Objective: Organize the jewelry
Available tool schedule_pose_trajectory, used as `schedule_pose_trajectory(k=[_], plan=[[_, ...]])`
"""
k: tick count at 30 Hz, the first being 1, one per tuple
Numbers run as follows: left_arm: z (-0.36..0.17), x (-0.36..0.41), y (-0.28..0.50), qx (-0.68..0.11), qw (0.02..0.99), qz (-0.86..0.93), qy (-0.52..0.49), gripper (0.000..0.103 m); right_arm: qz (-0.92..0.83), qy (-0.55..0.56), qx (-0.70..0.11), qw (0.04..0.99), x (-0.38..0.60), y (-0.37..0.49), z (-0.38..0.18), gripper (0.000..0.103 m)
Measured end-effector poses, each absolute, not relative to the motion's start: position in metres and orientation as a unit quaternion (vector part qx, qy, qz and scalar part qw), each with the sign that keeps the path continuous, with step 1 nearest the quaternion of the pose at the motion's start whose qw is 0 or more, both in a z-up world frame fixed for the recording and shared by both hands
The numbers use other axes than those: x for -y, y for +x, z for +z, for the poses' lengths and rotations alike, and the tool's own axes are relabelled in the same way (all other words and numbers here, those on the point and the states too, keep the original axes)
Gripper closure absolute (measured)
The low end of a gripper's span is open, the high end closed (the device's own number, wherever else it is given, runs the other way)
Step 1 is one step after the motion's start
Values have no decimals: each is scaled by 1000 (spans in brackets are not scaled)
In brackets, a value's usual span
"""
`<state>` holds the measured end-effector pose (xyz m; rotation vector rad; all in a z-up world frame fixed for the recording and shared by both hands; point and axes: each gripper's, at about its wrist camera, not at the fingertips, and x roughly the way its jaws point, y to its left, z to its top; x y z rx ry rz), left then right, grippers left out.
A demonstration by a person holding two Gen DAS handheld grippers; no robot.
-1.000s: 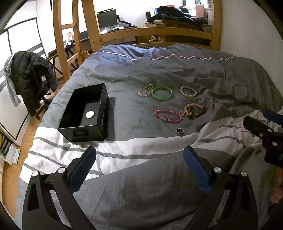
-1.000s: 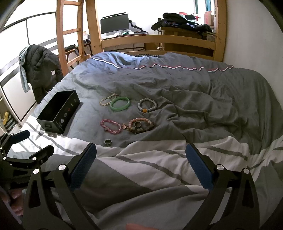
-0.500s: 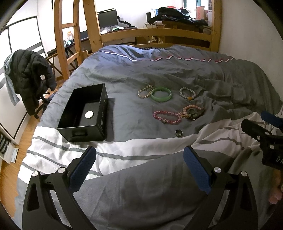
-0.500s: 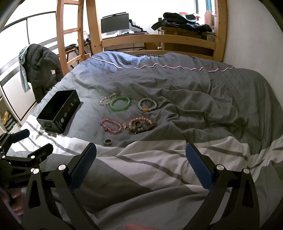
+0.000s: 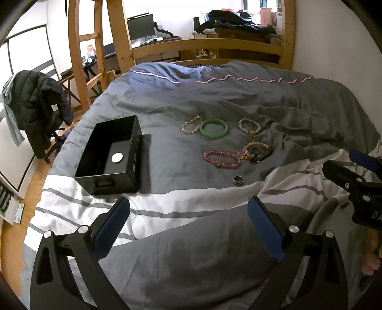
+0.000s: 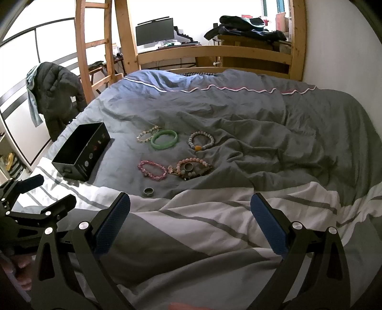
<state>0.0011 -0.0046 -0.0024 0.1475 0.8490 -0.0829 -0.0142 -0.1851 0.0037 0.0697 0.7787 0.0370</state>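
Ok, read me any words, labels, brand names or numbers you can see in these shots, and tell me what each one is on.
"DA": white letters on the right claw's black body, cut off by the left wrist view's edge.
Red box on the far desk: print too blurred to read.
Round marks on the black box's side: too small to read.
Ring: band pattern unreadable.
Nothing else readable.

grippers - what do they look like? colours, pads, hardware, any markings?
Both alike: matte black angular frames with triangular cutouts and silver screw heads. Left gripper and right gripper each carry two fingers faced with ribbed blue pads. Partial white lettering "DA" shows on the right gripper's body in the left view. No cables or sleeves visible.
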Motion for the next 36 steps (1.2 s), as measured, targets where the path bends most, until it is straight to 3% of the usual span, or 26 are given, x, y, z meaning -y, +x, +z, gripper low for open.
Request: schedule_pose_trajectory(k=[9, 17, 20, 24, 29, 36], plan=[[1, 6, 10, -411, 907, -56, 75, 7, 17, 42, -374, 926, 189, -11, 8, 3], [-10, 10, 48, -437, 893, -70, 74, 28, 15, 22, -363, 931, 195, 10, 9, 3], [-20, 13, 66, -458, 883, -85, 65, 44, 11, 25, -354, 935, 202, 24, 5, 4], [-37, 19, 93, -474, 872, -99, 63, 56, 30, 36, -360, 932, 209, 50, 1, 13], [-57, 31, 121, -488, 863, -117, 60, 65, 56, 38, -389, 919, 208, 92, -15, 26], [-87, 51, 163, -505, 849, -144, 61, 67, 60, 19, -431, 900, 206, 163, -53, 27]])
